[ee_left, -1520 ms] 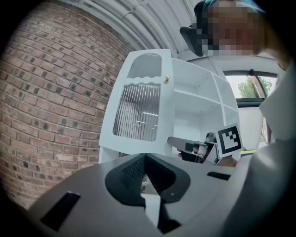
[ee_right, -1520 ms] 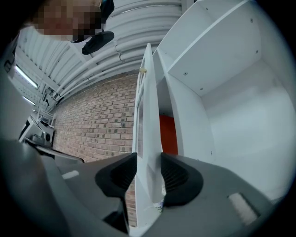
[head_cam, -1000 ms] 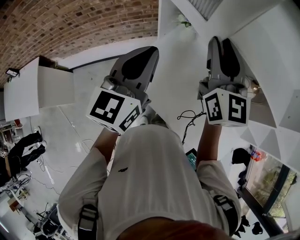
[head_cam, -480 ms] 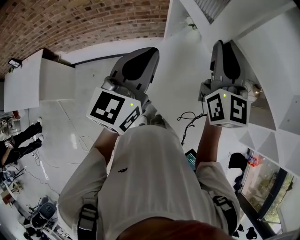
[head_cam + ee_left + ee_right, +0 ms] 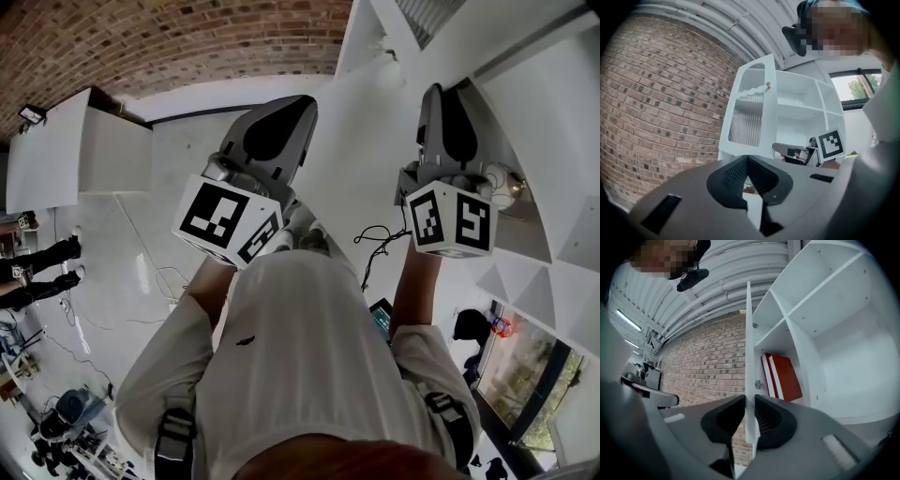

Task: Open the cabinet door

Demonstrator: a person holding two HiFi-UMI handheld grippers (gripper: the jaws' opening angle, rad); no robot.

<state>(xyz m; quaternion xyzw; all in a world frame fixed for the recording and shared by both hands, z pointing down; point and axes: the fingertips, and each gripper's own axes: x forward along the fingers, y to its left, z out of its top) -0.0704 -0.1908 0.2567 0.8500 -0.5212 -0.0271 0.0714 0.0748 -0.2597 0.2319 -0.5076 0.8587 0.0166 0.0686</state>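
The white cabinet [image 5: 801, 108] stands with its door [image 5: 750, 112] swung out; the door has a ribbed glass panel and a small brass knob [image 5: 768, 85]. In the right gripper view the door [image 5: 750, 357] shows edge-on and runs down between the jaws. My right gripper [image 5: 750, 420] has just been closing and its pads press on that door edge. In the head view the right gripper [image 5: 445, 89] reaches against the cabinet [image 5: 525, 103]. My left gripper [image 5: 747, 161] is shut on nothing; it [image 5: 302, 105] hovers to the left, apart from the door.
Red books [image 5: 783, 376] stand on a shelf behind the door, next to a hinge [image 5: 758, 384]. A round ornament [image 5: 502, 185] sits in a cabinet compartment. A brick wall [image 5: 665, 108] stands behind, a low white unit [image 5: 84, 155] at left, and a black cable [image 5: 375, 244] lies on the floor.
The room has slid in the head view: the cabinet's front edge now stands further right and the white unit higher. Both grippers keep almost the same spots in the picture.
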